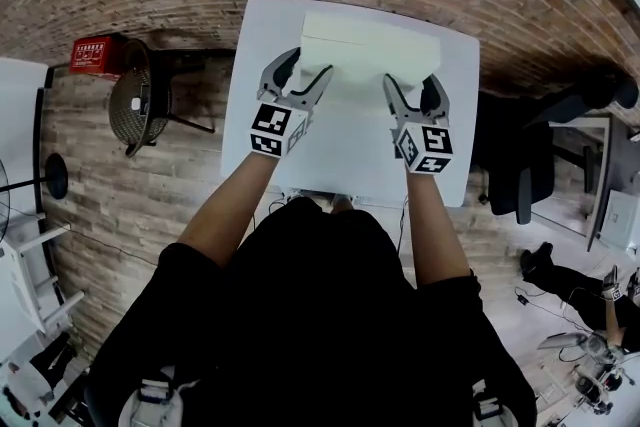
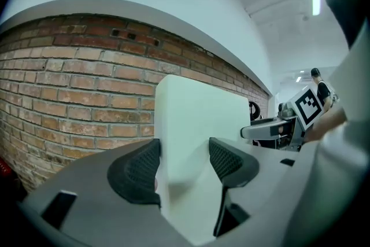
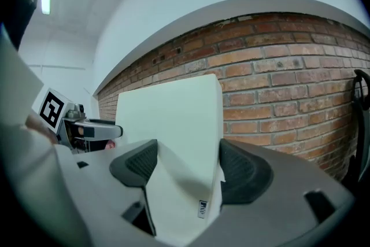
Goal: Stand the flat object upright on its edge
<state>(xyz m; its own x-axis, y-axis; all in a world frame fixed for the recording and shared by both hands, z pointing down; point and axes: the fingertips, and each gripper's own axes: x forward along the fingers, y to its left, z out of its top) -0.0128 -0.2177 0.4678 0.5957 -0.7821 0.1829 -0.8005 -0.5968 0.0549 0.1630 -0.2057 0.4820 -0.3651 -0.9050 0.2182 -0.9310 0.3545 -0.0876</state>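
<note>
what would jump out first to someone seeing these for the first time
A thick white slab sits at the far side of the white table, pinched at each end by the left claw and the right claw. In both gripper views it rears up in front of the brick wall.

We see a pale board [image 2: 196, 118], smooth and matt, without shine. The left gripper [image 2: 184, 150] and right gripper [image 3: 188, 153] have matt grey shells that look like plastic; their black pads [image 2: 139, 168] are finely ribbed, like rubber. The table [image 1: 350, 155] is smooth, plain white. The wall [image 2: 75, 78] behind is rough red brick with pale mortar. The floor [image 1: 120, 185] looks like worn wooden planks.
</note>
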